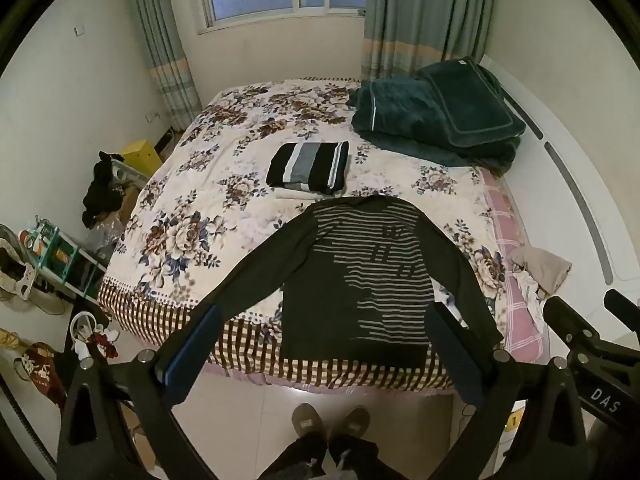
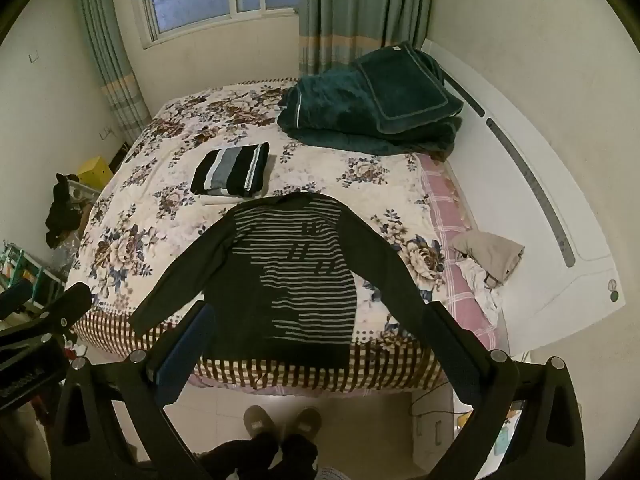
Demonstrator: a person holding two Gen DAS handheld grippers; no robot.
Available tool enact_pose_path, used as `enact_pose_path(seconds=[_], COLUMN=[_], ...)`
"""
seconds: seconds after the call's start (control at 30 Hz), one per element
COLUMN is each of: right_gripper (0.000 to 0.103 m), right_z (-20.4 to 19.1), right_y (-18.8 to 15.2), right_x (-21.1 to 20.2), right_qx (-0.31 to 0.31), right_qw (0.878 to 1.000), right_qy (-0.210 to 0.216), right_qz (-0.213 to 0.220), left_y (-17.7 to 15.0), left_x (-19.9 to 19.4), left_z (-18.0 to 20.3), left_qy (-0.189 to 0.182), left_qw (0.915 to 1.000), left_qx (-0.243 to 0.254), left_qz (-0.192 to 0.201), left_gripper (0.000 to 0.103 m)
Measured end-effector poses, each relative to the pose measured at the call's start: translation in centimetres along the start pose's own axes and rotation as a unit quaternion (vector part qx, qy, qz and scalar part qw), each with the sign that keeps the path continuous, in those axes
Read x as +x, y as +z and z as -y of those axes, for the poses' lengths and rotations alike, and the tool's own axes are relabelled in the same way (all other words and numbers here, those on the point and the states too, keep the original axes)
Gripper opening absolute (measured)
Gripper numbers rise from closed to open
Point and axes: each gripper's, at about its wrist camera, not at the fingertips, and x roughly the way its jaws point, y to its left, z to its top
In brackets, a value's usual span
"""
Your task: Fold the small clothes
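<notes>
A dark long-sleeved shirt with grey stripes (image 1: 360, 276) lies spread flat, sleeves out, at the near edge of the flower-patterned bed (image 1: 208, 200); it also shows in the right wrist view (image 2: 288, 276). Behind it sits a folded black, grey and white striped garment (image 1: 308, 167) on a folded white piece (image 2: 232, 174). My left gripper (image 1: 320, 344) is open and empty, held above the bed's near edge over the shirt's hem. My right gripper (image 2: 316, 344) is open and empty, likewise above the hem. Each gripper's frame shows at the edge of the other's view.
A folded dark green blanket (image 1: 436, 120) lies at the bed's far right. A beige and white heap of clothes (image 2: 488, 260) lies on the pink sheet by the white headboard (image 2: 540, 184). Clutter, a rack and a yellow box (image 1: 140, 156) stand left of the bed. My slippered feet (image 1: 328, 420) stand on the tiled floor.
</notes>
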Motion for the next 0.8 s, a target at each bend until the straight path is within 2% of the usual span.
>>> enact_pose_path(seconds=[0.8], right_gripper=[0.103], right_z=[-0.7], right_y=[0.4], right_x=[-1.0], right_qx=[0.000], right_qw=[1.000], right_qy=[0.002], right_qz=[0.006], left_y=[0.5], left_x=[-0.6], left_z=[-1.0], left_qy=[0.002], left_qw=[1.0000], left_qx=[0.001], left_qz=[0.009], left_gripper=[0.103])
